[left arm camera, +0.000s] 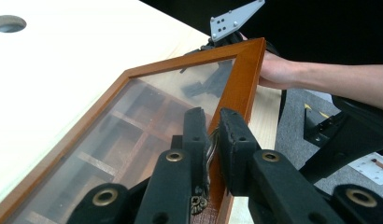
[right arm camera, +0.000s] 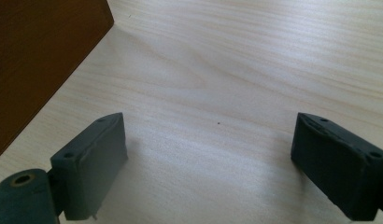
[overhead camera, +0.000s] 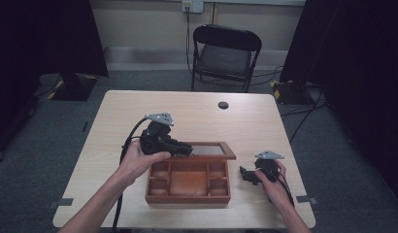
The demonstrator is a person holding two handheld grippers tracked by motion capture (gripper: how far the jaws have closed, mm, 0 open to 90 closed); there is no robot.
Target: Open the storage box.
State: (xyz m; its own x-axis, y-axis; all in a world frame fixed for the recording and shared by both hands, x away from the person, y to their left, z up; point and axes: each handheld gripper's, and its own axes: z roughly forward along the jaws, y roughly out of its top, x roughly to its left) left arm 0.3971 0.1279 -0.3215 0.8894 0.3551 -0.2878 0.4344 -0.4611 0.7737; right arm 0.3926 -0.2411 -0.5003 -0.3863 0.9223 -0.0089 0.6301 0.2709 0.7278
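Left gripper (left arm camera: 210, 154): its fingers (left arm camera: 195, 135) are pinching the front rail of the lid (left arm camera: 241, 88), one pad on the glass side and one on the outer side, with a small brass clasp sitting just below them. A clamp on the rail is probably giving the hand a lever for swinging the lid on its hinge.

Lid: it is standing part-way raised and tilted, rising away from the left fingers toward its far corner; through the glass the compartments of the box (overhead camera: 188, 180) are showing.

Box: it is lying open below and just beside the left gripper (overhead camera: 182, 148), near the table's front edge, with the lid reaching back from its far side.

Right gripper (right arm camera: 213, 158): its fingers (right arm camera: 94, 154) are standing spread wide with only bare table (right arm camera: 236, 60) between them, gripping nothing. It is resting low, most likely parked clear of the lid's swing.

Box wall: the brown side is lying just beyond the right gripper's left finger, close but apart from it.

Open room: past the right fingers the tabletop is running free; beyond the lid there is a broad bare stretch up to a cable hole (overhead camera: 223, 105).

Edges: the lid's far corner is pointing toward the right hand (left arm camera: 278, 72), so a wide swing could be bringing it close.

Chair (overhead camera: 226, 56): it is standing well beyond the table.
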